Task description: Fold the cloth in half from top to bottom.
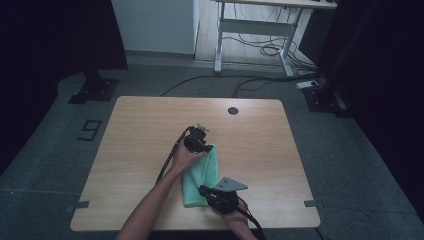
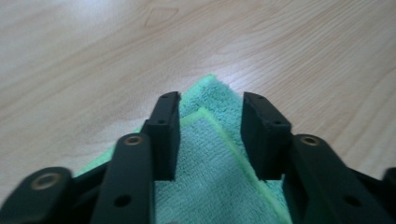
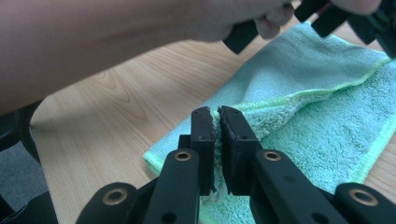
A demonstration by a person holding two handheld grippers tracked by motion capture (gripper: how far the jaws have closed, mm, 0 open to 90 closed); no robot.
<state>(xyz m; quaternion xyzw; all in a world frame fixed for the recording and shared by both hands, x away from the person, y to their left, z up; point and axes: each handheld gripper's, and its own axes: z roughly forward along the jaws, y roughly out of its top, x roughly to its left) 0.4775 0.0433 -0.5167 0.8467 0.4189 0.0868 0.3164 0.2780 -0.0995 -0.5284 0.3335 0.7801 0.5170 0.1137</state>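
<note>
Folding a green cloth [image 1: 201, 175] on the counter [image 1: 135, 130]. The cloth lies folded near the counter's front edge, between the two hands. The right gripper [image 3: 217, 116] has its fingers [image 3: 204, 140] pinched tight on a raised fold of the near edge, apparently to keep the layers from slipping. The left gripper [image 2: 210, 105] stands over the far corner with its fingers [image 2: 166, 130] parted, straddling the corner without pressing on it (probably releasing a corner laid in place).
</note>
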